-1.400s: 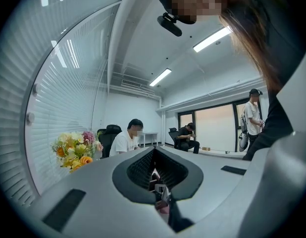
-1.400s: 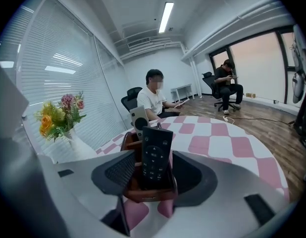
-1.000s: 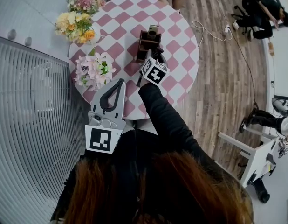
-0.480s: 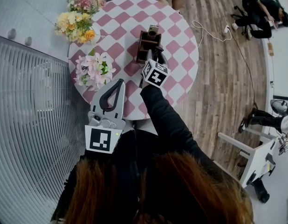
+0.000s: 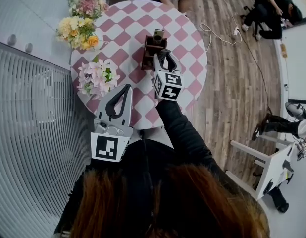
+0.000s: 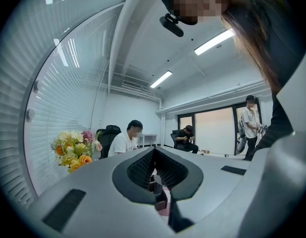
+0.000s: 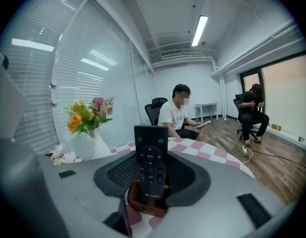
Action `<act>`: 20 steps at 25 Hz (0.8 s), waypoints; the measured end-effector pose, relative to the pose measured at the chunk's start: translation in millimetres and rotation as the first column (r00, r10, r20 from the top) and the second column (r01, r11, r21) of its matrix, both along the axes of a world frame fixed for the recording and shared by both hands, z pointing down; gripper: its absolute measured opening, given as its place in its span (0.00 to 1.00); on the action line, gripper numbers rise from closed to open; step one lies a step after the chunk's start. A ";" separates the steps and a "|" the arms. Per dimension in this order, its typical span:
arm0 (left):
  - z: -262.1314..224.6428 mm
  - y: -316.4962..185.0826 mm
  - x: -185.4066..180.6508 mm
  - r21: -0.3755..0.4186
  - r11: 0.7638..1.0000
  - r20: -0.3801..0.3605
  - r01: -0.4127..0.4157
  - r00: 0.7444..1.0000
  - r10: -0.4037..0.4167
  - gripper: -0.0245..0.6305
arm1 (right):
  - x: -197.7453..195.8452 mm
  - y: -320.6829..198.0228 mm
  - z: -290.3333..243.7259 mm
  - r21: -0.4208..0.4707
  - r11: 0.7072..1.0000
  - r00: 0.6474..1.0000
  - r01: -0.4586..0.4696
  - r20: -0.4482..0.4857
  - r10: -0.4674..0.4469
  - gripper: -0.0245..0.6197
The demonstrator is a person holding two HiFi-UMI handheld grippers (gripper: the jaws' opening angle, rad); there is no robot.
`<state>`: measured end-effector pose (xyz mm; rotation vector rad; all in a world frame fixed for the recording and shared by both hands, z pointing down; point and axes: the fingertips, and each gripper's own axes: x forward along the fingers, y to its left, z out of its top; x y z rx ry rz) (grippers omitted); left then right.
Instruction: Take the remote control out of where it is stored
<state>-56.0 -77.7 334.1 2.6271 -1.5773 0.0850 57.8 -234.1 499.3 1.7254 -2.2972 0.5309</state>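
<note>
A black remote control (image 7: 151,162) stands upright in a brown wooden holder (image 7: 143,205) on the pink-and-white checked round table (image 5: 187,58). My right gripper (image 7: 151,155) reaches level towards it, and its two fingertips lie against the remote's side edges. From the head view the remote control (image 5: 158,34) pokes out of the holder (image 5: 152,47), with the right gripper (image 5: 162,53) at the holder's near side. My left gripper (image 5: 126,89) hangs shut and empty over the table's near left edge. The left gripper (image 6: 154,150) points across the table.
A yellow-and-orange bouquet (image 5: 78,26) and a pink-white bunch (image 5: 96,73) stand at the table's left. A person (image 7: 178,115) sits at the far side. Window blinds (image 5: 34,108) run along the left. A cable (image 5: 217,31) lies on the wooden floor to the right.
The right gripper's cube has slid slightly towards me, so its fingers now show, pointing at the holder. The left gripper has stayed put.
</note>
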 end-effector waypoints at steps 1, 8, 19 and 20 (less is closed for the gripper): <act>0.0 -0.1 1.2 0.001 1.000 -0.001 -0.003 1.000 0.003 0.05 | 0.3 1.8 -6.2 0.011 1.000 1.000 0.009 0.000 -0.009 0.33; -3.6 2.9 8.4 0.013 1.000 -0.008 -0.014 1.000 0.015 0.05 | 5.0 21.3 -36.5 0.032 0.996 0.996 0.081 0.027 -0.081 0.33; -2.4 7.4 20.6 0.017 0.999 -0.025 -0.039 0.999 0.039 0.05 | 26.6 60.2 -23.4 -0.098 0.978 0.981 0.185 -0.039 -0.189 0.33; -2.1 8.1 22.3 0.016 0.999 -0.025 -0.043 0.999 0.043 0.05 | 27.7 63.8 -18.9 -0.123 0.972 0.978 0.198 -0.045 -0.205 0.33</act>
